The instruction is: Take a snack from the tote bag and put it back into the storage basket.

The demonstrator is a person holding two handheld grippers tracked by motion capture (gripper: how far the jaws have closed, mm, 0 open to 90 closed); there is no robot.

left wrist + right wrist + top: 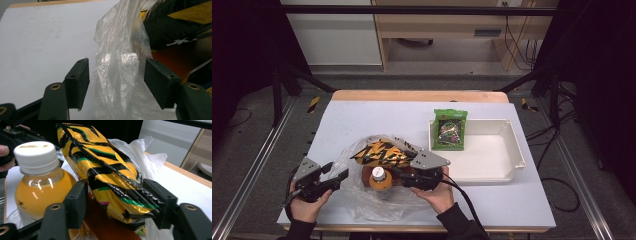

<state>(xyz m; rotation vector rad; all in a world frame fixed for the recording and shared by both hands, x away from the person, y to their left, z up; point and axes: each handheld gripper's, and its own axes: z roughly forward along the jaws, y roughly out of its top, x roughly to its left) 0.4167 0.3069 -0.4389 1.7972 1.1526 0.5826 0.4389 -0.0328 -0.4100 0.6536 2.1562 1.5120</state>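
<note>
Grey floor (pixel 262 145), wooden furniture (pixel 437 25) behind

Yellow-black snack bag (pixel 105 170) — atop clear plastic bag (pixel 117 82)

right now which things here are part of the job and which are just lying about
In play:
- clear plastic bag, between the left gripper jaws
- yellow-and-black snack pack, between the right gripper jaws
- orange juice bottle
- white tray
- green packet in the tray

Lying about:
- wooden furniture

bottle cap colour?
White; the bottle cap shows best in the right gripper view.
</note>
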